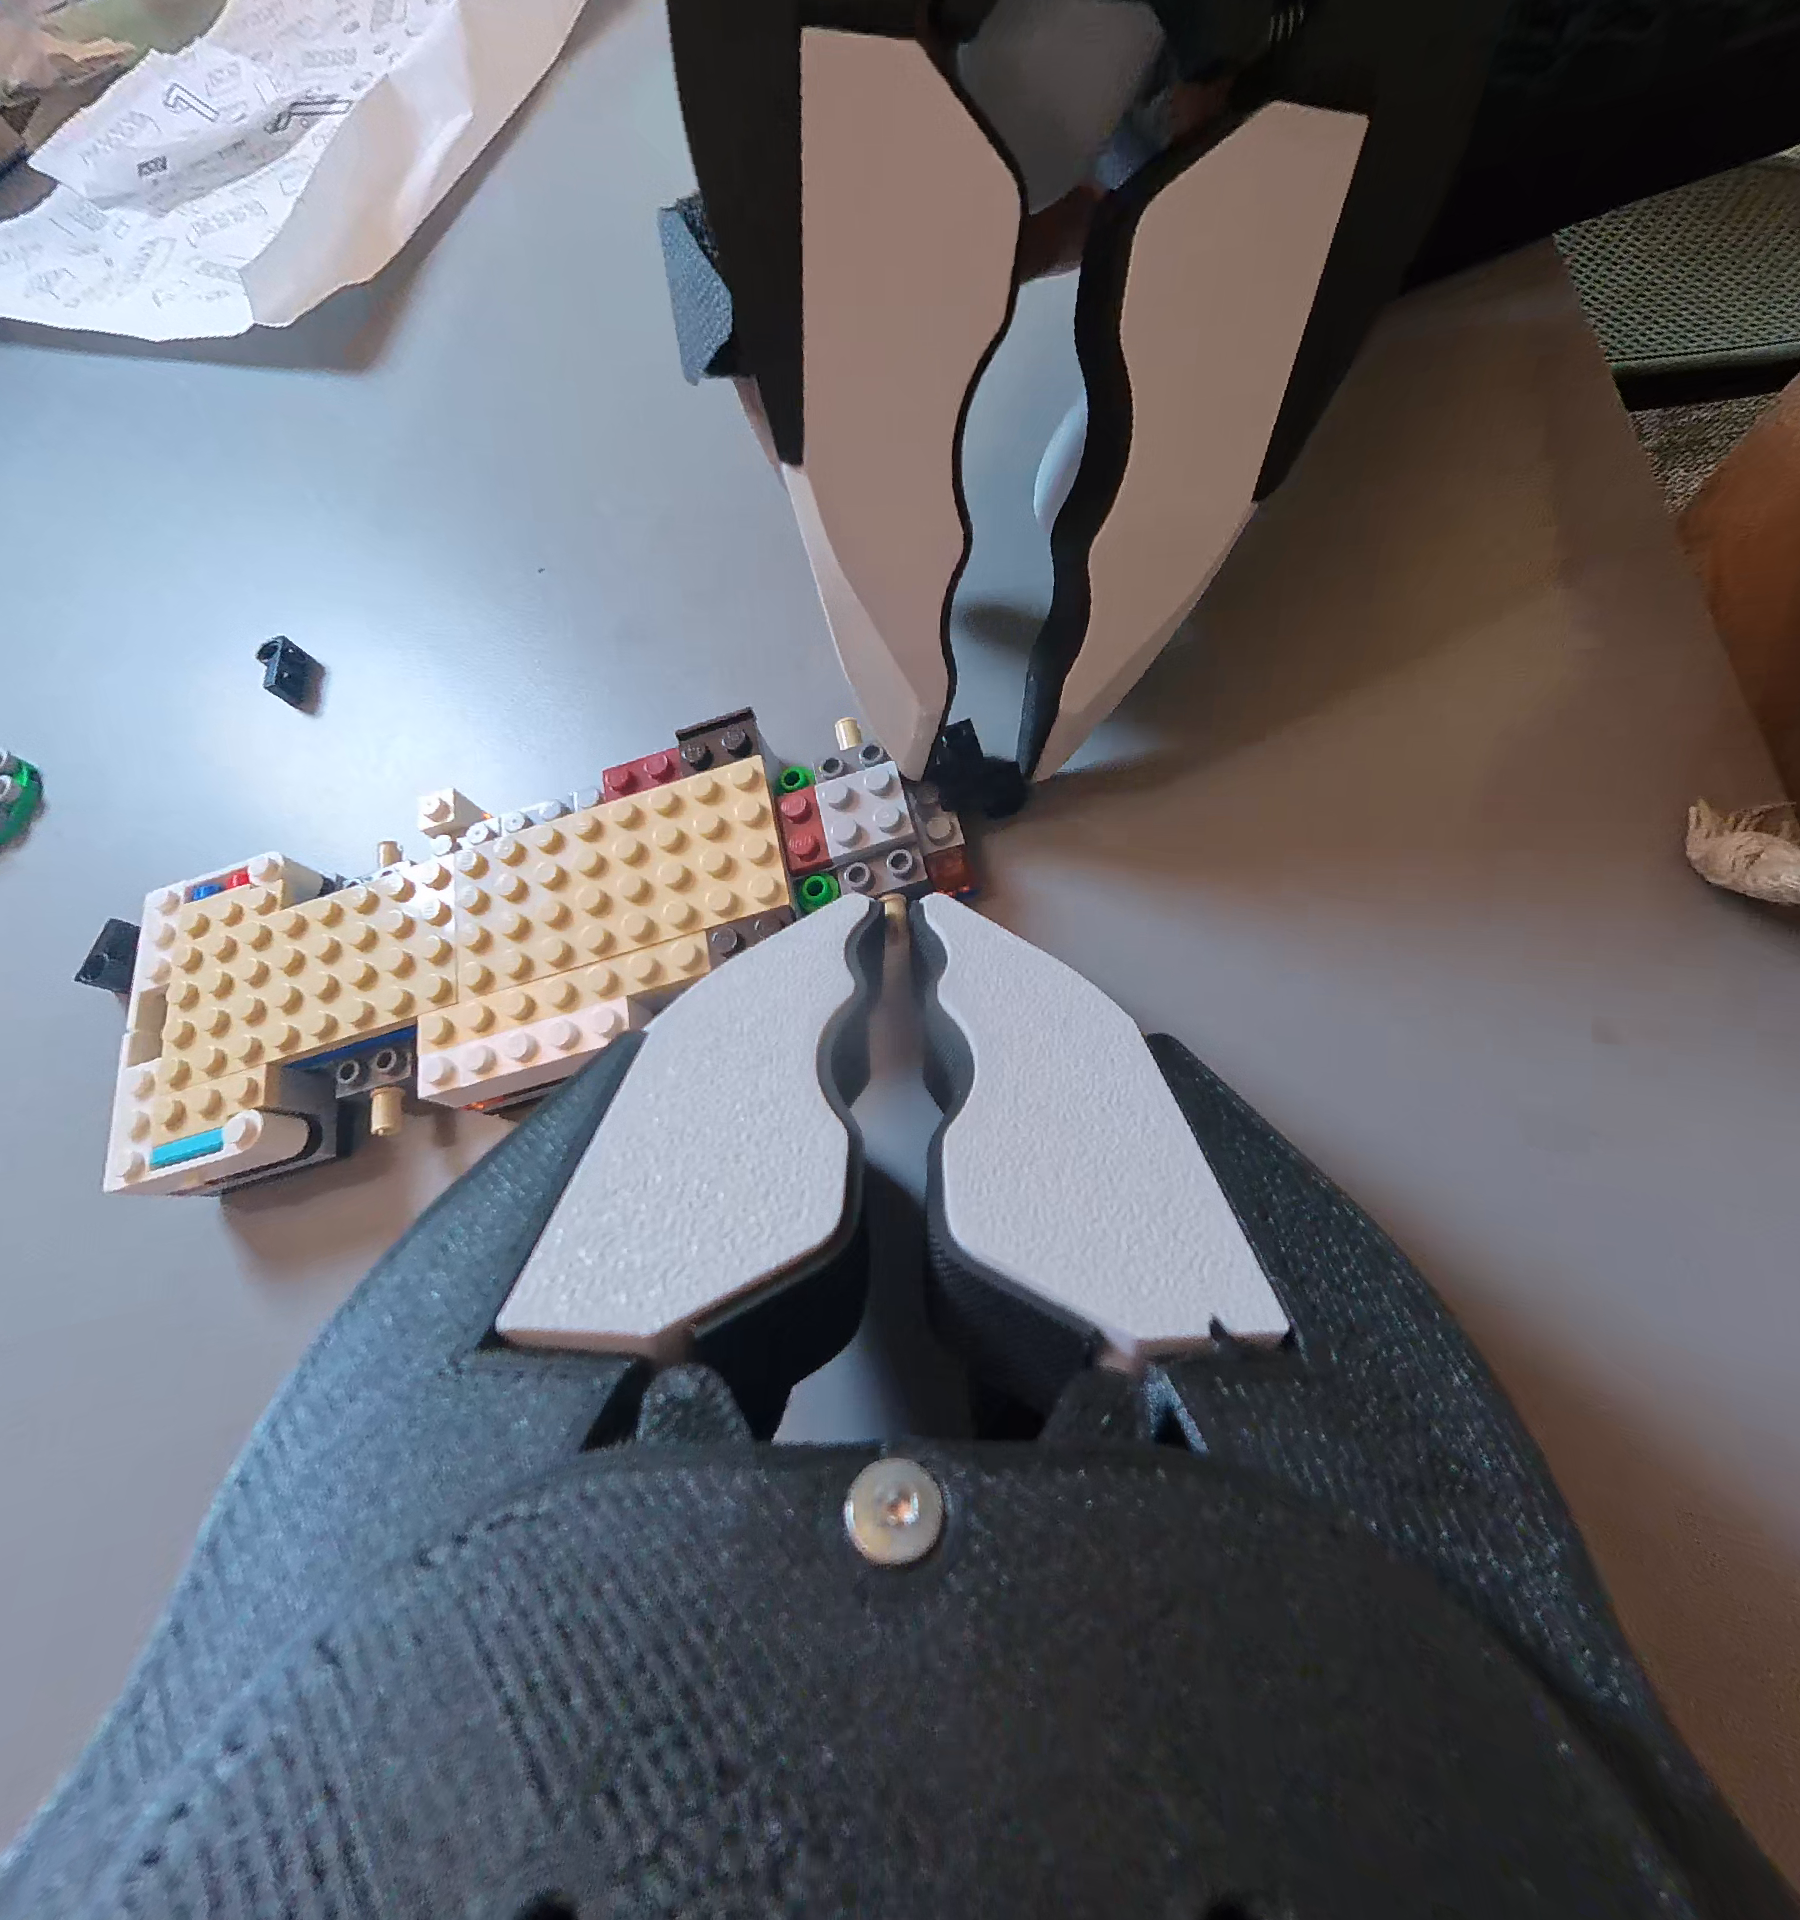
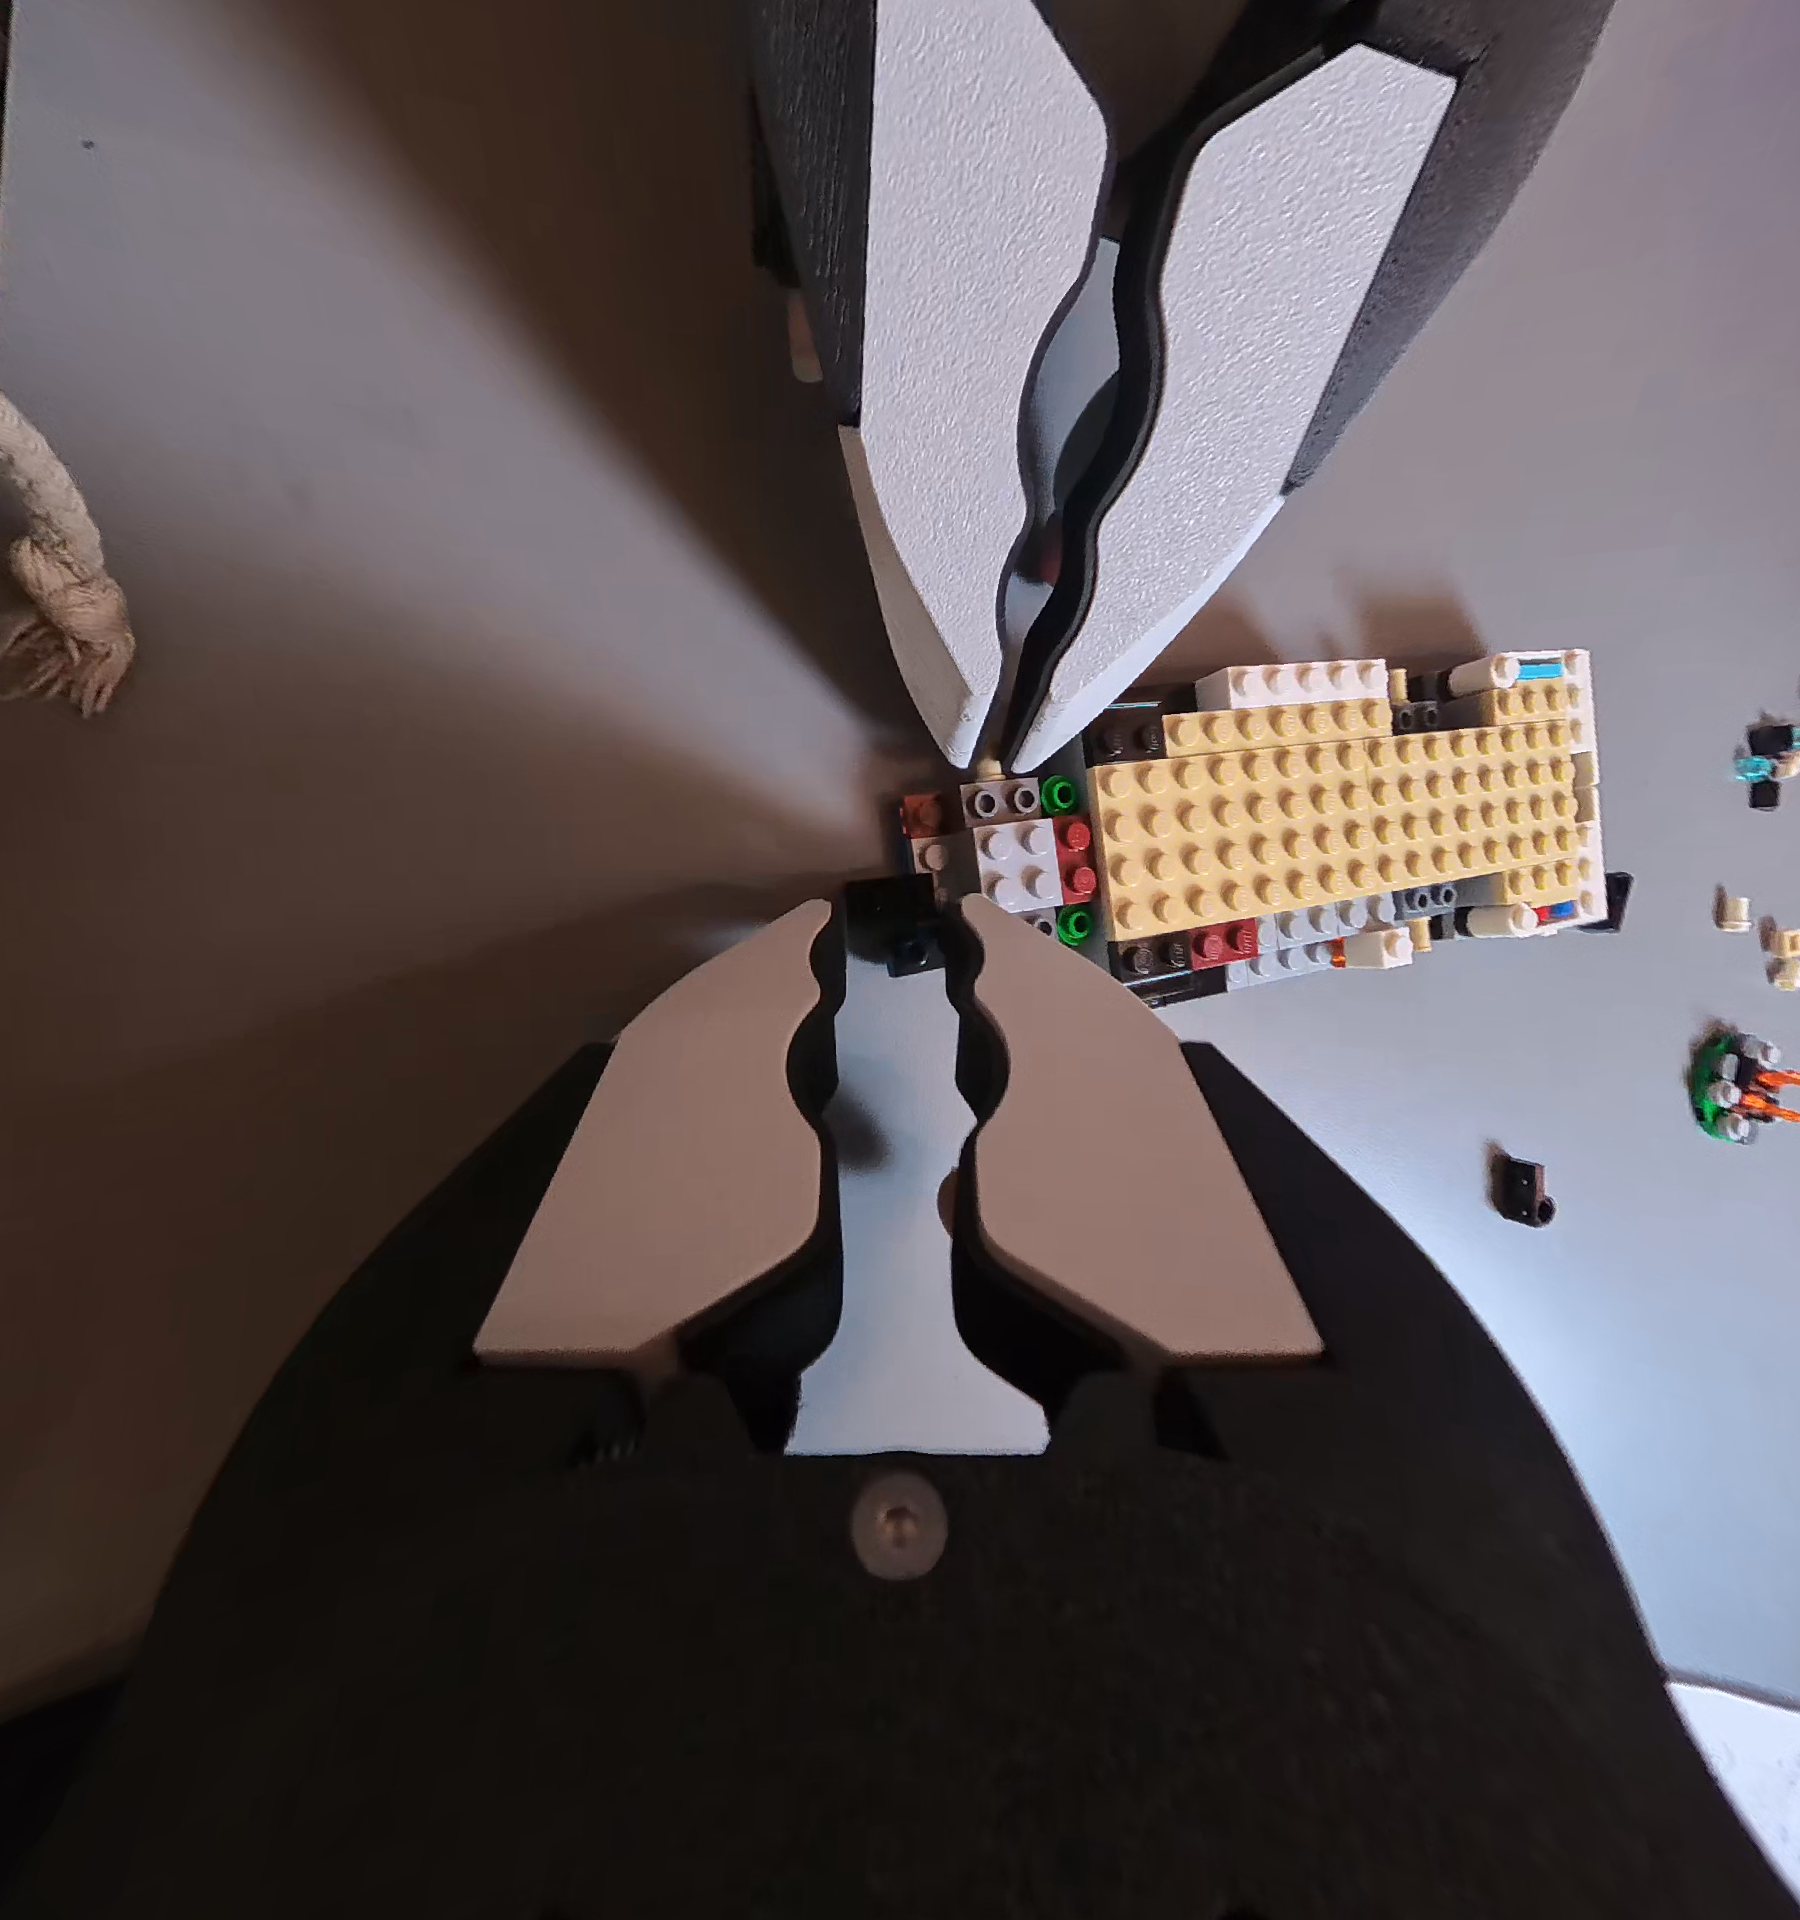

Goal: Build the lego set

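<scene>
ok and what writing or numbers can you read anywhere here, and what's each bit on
Crumpled white paper: printed black marks and line drawings cover it; I don't copy out writing, and most of it is too blurred to read anyway.
Brick model: stud tops may be embossed, too small to read.
Left gripper on the tan pin, right gripper on the black brick: no writing visible.

The 2 handheld grippers meet tip to tip. The left gripper [image 1: 898, 914] pinches a tan peg; the right gripper [image 2: 896, 920] clamps a black piece.
</scene>
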Demonstrator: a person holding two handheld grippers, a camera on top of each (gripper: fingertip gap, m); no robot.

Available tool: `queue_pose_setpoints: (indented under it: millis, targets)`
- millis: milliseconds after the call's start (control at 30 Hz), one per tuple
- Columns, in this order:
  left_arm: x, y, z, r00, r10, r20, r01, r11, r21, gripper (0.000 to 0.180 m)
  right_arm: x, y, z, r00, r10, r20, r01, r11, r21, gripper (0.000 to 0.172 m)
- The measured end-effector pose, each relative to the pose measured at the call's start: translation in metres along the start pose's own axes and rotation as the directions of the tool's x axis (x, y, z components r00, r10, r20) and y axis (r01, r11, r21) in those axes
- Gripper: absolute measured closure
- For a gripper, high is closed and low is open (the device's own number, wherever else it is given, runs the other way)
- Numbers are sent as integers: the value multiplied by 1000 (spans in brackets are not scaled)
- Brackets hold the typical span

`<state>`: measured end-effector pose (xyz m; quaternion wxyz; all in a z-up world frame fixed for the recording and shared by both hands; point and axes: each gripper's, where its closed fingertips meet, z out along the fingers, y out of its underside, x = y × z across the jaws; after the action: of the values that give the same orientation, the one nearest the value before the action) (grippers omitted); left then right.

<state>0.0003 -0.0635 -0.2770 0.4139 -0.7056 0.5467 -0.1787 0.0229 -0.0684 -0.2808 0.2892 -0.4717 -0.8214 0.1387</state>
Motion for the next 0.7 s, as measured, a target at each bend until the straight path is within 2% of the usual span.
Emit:
queue_pose_setpoints:
  millis: [200,700]
  targets:
    - [0,0,0,1000,-2,-1,2,1000,2,176,-2,-6,-9,998,-8,-66,10,999,36,151]
    - [0,0,0,1000,7,-1,-7,1000,0,176,1,-5,1,988,-69,-137,68,998,-7,162]
